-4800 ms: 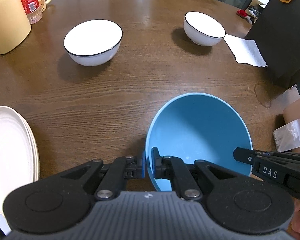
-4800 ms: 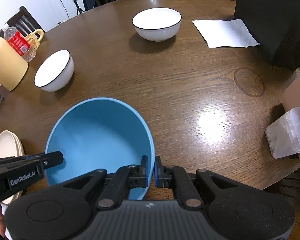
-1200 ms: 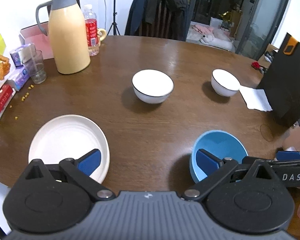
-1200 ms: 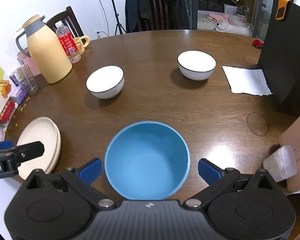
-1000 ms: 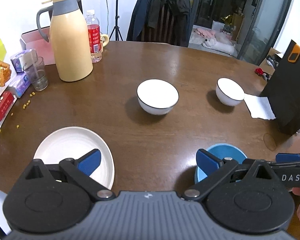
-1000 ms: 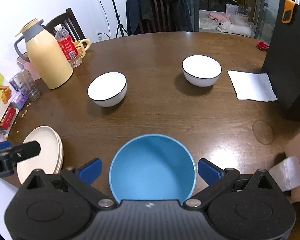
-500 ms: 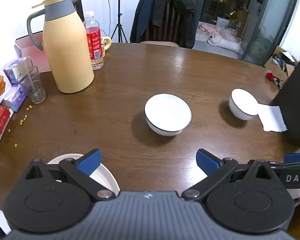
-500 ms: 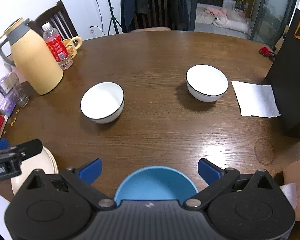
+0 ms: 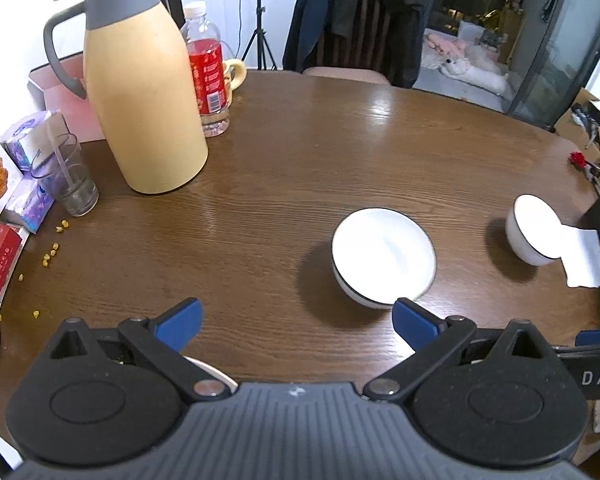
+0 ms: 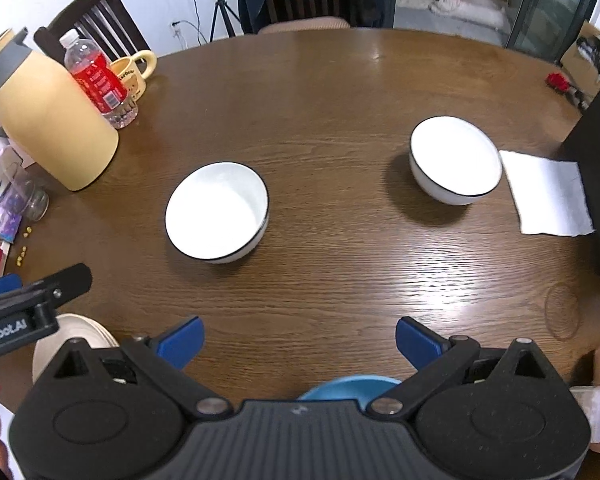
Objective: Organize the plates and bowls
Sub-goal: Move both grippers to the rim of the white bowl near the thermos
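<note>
Both grippers hang above the near edge of the round wooden table (image 10: 340,92), and both are empty. The left gripper (image 9: 296,320) has its blue fingers spread wide apart with nothing between them, and the right gripper (image 10: 298,336) is spread in the same way.

I take the yellow thermos jug (image 9: 140,92) as the landmark. The nearer white bowl (image 9: 383,256) stands on the table to the right of the jug and closer to the person. It lies ahead of the left gripper and a little to the right, just beyond the right finger (image 9: 414,322). In the right wrist view this same bowl (image 10: 217,216) lies ahead and to the left of the fingers. The second white bowl (image 10: 455,160) stands much farther right from the jug, just beside a white paper napkin (image 10: 548,196), so the right gripper is the nearer one to it.

The bowls are round, so no long axis matters; I think a grip on the rim from any side is possible. Both are white with a thin dark rim, upright and empty.

A blue bowl (image 10: 350,388) shows only as a sliver under the right gripper, and a stack of cream plates (image 10: 70,340) lies at the near edge, below the jug.
</note>
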Motion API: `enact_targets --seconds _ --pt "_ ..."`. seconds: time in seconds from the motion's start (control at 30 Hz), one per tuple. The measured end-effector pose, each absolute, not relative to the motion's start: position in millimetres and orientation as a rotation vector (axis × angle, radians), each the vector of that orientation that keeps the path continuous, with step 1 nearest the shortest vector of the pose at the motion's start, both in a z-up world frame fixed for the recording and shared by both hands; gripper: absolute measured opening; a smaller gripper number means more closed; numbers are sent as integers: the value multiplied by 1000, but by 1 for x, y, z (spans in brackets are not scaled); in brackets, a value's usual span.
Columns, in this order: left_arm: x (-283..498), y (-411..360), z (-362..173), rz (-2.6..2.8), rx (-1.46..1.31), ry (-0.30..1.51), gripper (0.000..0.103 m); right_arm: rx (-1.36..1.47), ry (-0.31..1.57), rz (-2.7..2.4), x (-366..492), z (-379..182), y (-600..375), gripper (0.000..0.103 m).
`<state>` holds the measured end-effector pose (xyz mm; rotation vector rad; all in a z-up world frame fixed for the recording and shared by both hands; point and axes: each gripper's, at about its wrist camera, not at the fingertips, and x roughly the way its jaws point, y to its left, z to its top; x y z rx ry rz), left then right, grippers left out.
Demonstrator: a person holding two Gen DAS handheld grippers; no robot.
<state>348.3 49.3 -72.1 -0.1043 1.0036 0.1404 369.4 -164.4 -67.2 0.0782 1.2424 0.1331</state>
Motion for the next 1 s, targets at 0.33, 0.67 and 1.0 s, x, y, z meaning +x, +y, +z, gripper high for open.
enact_targets --seconds 0.33,0.67,1.0 --pt "389 63 -94 167 -116 1064 103 124 1338 112 411 -93 -147 101" --pt "415 67 -113 172 -117 1111 103 175 1402 82 430 -114 -140 96" --pt "435 58 -129 135 -99 1138 99 230 1411 49 443 -130 -139 85"
